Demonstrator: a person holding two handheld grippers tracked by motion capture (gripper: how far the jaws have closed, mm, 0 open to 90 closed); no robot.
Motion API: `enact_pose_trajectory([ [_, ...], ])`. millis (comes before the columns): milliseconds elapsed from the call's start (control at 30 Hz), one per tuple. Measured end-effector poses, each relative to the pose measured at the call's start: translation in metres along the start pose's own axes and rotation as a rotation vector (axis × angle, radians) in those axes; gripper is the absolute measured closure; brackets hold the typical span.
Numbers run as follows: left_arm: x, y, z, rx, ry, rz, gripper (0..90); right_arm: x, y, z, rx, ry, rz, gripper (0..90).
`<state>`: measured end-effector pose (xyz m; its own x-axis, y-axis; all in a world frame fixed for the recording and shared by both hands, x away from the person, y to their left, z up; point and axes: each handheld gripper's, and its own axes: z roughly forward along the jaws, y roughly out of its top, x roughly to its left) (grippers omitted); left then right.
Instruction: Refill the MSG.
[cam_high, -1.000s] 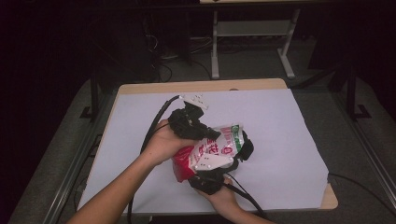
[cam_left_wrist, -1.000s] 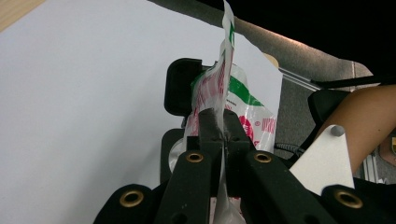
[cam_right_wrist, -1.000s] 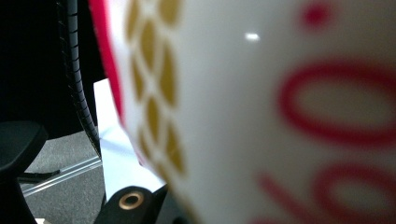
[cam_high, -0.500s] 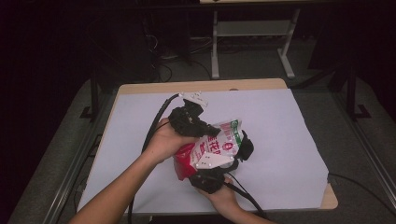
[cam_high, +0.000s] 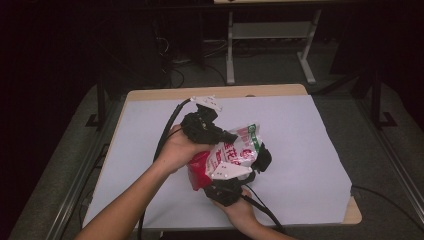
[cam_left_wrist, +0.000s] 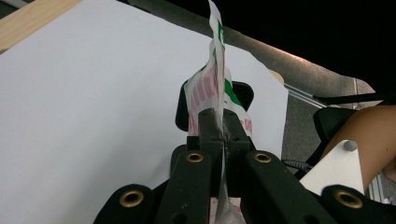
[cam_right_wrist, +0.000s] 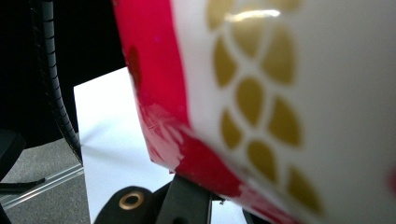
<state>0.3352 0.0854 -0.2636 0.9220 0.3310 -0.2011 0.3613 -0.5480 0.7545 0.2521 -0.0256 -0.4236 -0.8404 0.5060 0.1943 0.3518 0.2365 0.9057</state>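
Note:
A crumpled snack bag (cam_high: 231, 152), red and white with a green corner, hangs above the white-covered table (cam_high: 300, 150) between both grippers. My left gripper (cam_high: 226, 136) comes in from the upper left. In the left gripper view its jaws are shut on the bag's thin upper edge (cam_left_wrist: 215, 88), which stands up straight ahead of them. My right gripper (cam_high: 260, 159) holds the bag from below and the near side, its grey plate (cam_high: 231, 171) against the wrapper. In the right gripper view the bag's red and gold-patterned face (cam_right_wrist: 280, 116) lies right over the jaws and hides their tips.
The table's wooden rim (cam_high: 215, 93) shows at the far side and at the near right corner (cam_high: 352, 216). Black cables (cam_high: 167, 132) trail from both grippers across the sheet. A white-legged stand (cam_high: 270, 45) stands on the dark floor behind.

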Motion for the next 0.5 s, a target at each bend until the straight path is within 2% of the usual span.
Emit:
enact_pose_trajectory([
  [500, 0.0013, -0.0006, -0.0006, -0.009, 0.002, -0.003, 90.0, -0.0002, 0.0005, 0.0006, 0.001, -0.003, -0.004, 90.0],
])
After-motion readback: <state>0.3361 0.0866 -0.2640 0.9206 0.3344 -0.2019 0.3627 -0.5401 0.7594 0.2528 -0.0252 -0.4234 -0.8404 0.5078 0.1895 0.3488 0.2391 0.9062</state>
